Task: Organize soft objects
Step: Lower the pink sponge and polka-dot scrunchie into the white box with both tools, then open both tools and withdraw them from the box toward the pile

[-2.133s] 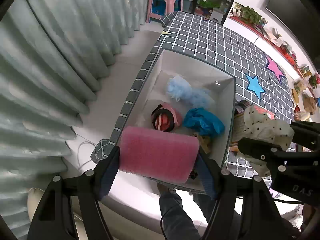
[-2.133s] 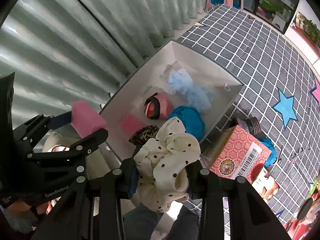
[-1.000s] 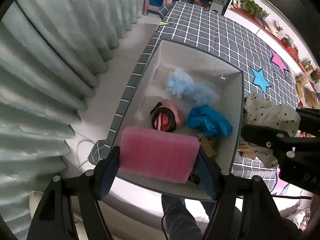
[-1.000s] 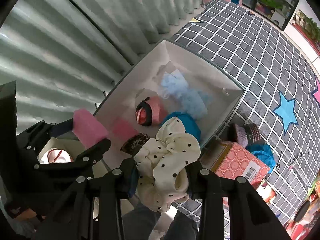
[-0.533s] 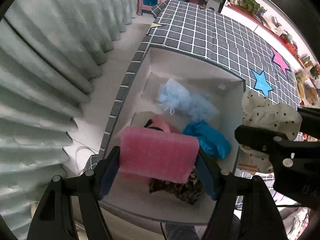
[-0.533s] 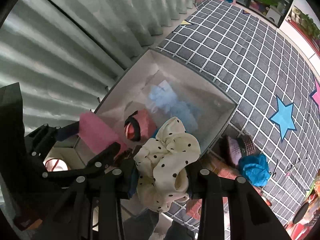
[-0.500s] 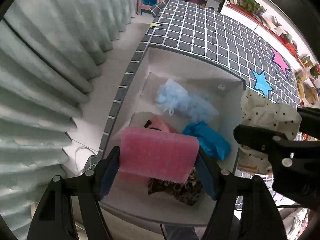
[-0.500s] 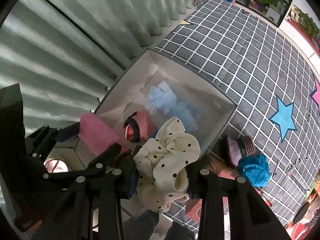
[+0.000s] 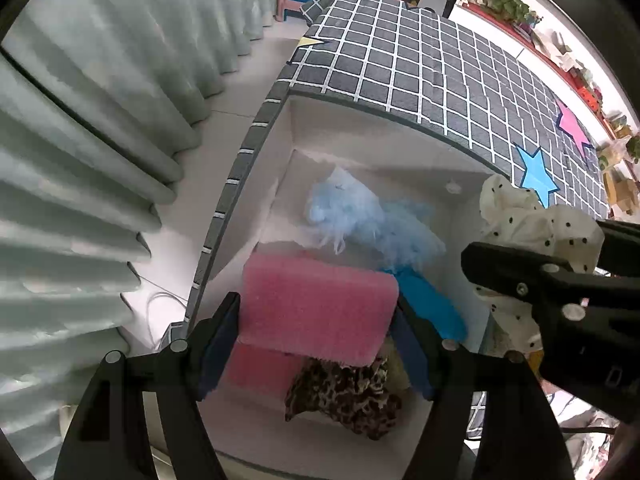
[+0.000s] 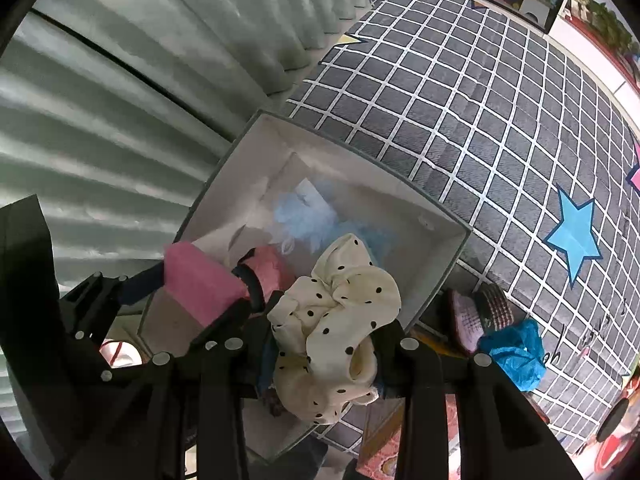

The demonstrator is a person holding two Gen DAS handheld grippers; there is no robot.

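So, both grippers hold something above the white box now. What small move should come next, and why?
Probably lower the left gripper a little further and release. Its pink sponge hangs over the open white box, above another pink sponge and a leopard scrunchie. The right gripper, shut on the polka-dot scrunchie, could follow.

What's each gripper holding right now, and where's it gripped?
Left gripper: pink sponge, clamped across its short ends. Right gripper: polka-dot scrunchie, pinched across its bunched middle.

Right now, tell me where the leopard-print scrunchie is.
Left wrist view: the leopard-print scrunchie lies in the white box, at its near end, just below the pink sponge held in the left jaws.
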